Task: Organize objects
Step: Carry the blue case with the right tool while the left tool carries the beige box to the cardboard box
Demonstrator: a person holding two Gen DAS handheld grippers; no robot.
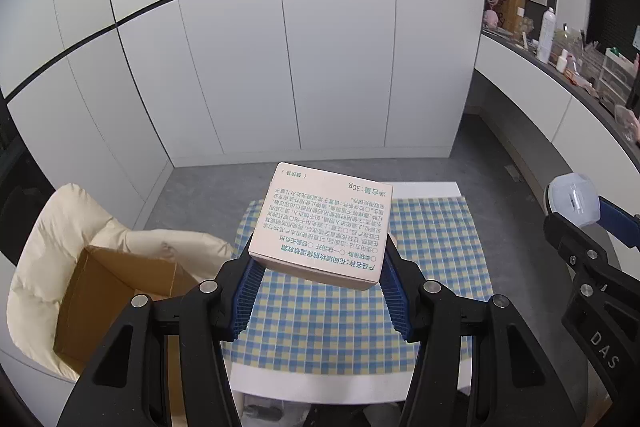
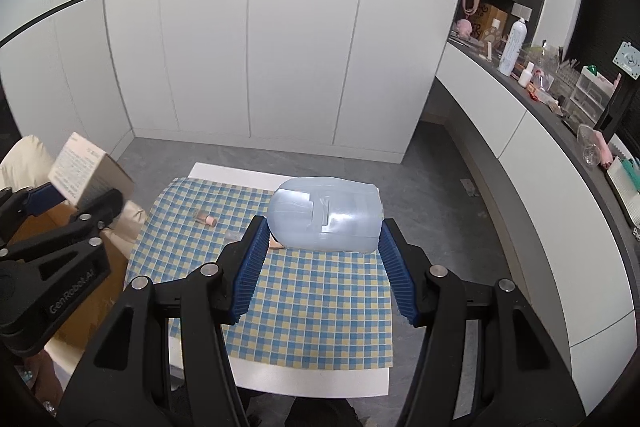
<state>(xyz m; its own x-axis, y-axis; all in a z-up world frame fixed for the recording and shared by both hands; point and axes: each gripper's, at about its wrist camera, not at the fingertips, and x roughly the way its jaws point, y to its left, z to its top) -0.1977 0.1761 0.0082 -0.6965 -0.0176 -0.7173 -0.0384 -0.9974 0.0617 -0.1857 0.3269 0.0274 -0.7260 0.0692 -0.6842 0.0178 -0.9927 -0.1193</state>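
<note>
1. Hiding part of the checked cloth (image 2: 320, 291) behind both loads; something pinkish peeks from under the pale blue plastic case (image 2: 326, 215), too covered to identify.
2. Left gripper (image 1: 318, 267): fingers clamped on a pinkish carton (image 1: 324, 227), green print upside down, held above the desk's left edge, near an open cardboard box (image 1: 112, 307).
3. Right gripper (image 2: 320, 239): fingers clamped on that translucent case, raised over the desk's middle.
4. Small vial (image 2: 205, 219) lying towards the far left corner.

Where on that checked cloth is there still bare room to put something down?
The near half of the checked cloth is bare, and so is its right side. The far left is taken: a small bottle lies there. The open cardboard box beside the table also has room.
</note>
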